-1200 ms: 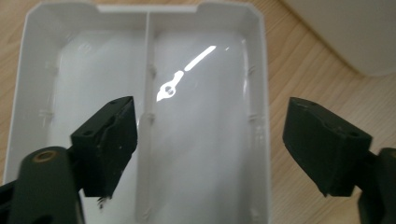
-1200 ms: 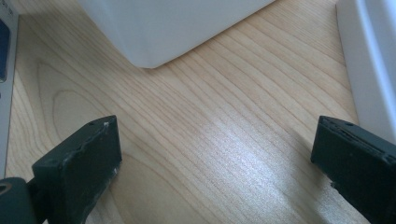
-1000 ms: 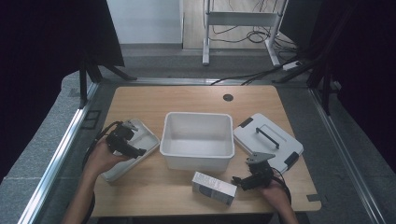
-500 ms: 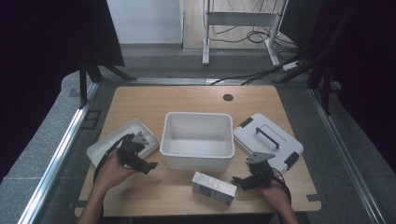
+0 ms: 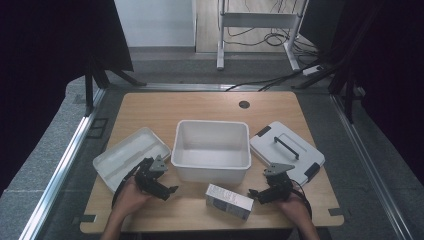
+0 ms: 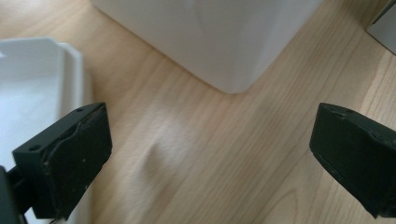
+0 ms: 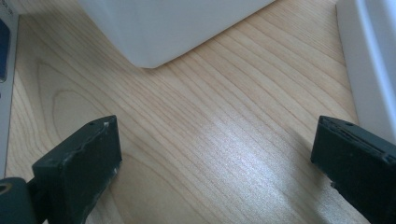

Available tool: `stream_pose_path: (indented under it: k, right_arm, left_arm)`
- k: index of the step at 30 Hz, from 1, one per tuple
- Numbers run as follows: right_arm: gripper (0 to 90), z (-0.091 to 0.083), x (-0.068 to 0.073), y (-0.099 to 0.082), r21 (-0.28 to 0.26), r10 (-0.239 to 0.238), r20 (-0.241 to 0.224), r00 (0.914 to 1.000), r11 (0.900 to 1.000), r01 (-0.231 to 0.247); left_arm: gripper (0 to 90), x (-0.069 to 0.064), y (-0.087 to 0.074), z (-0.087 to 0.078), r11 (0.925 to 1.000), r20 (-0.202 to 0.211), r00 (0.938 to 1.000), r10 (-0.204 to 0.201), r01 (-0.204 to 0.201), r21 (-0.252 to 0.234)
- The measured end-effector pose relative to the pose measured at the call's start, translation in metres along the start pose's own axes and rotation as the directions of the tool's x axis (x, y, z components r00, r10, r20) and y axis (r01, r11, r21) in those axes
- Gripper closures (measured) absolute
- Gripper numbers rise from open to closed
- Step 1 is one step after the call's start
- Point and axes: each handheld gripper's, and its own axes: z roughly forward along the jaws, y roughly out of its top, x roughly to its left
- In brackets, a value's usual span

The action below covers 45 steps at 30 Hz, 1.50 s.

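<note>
Left gripper (image 5: 161, 184) and right gripper (image 5: 261, 193): black bodies, each capped by a grey three-cornered plate and trailing a black cable that loops beside the wrist. Each carries two blocky matte-black jaws with squared tips, a small round hole near the top corner, and scuffed, pale-flecked edges. The person's forearms are bare, with no sleeves visible.

Table (image 5: 210, 107): bin (image 5: 211, 150), lid (image 5: 287, 151), tray (image 5: 131, 157), box (image 5: 228, 201)

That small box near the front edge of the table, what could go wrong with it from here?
The small box lies close to the table's front edge, so a clumsy push from the right tool might slide it off. The white bin sits just behind, so lifting carelessly could knock its wall.
</note>
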Motion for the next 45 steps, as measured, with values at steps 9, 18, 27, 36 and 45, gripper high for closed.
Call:
stream_pose_path:
  k: [9,18,27,36,45]
  right_arm:
    - [0.9,-0.002,0.000,0.000,0.003,0.015,-0.016,0.9998,0.9999,-0.014]
    - [3.2,-0.022,0.009,0.004,0.066,-0.006,-0.041,0.9991,0.9978,0.009]
    - [8.3,-0.047,0.037,0.011,0.238,-0.115,-0.112,0.9870,0.9612,0.139]
    - [9.1,-0.053,0.062,0.032,0.336,-0.161,-0.217,0.9628,0.9138,0.229]
    - [14.6,-0.036,0.089,0.071,0.431,-0.223,-0.265,0.9379,0.8430,0.323]
  left_arm:
    - [0.0,-0.012,-0.012,0.020,0.9988,0.007,0.9998,-0.019,0.020,-0.045]
    - [0.0,-0.011,-0.016,0.026,0.9968,0.035,0.9977,-0.059,0.060,-0.052]
    - [0.0,-0.011,-0.016,0.026,0.9968,0.035,0.9977,-0.059,0.061,-0.053]
    - [0.0,-0.011,-0.016,0.026,0.9969,0.033,0.9977,-0.059,0.060,-0.051]
    - [0.0,-0.011,-0.016,0.026,0.9968,0.033,0.9976,-0.060,0.062,-0.052]
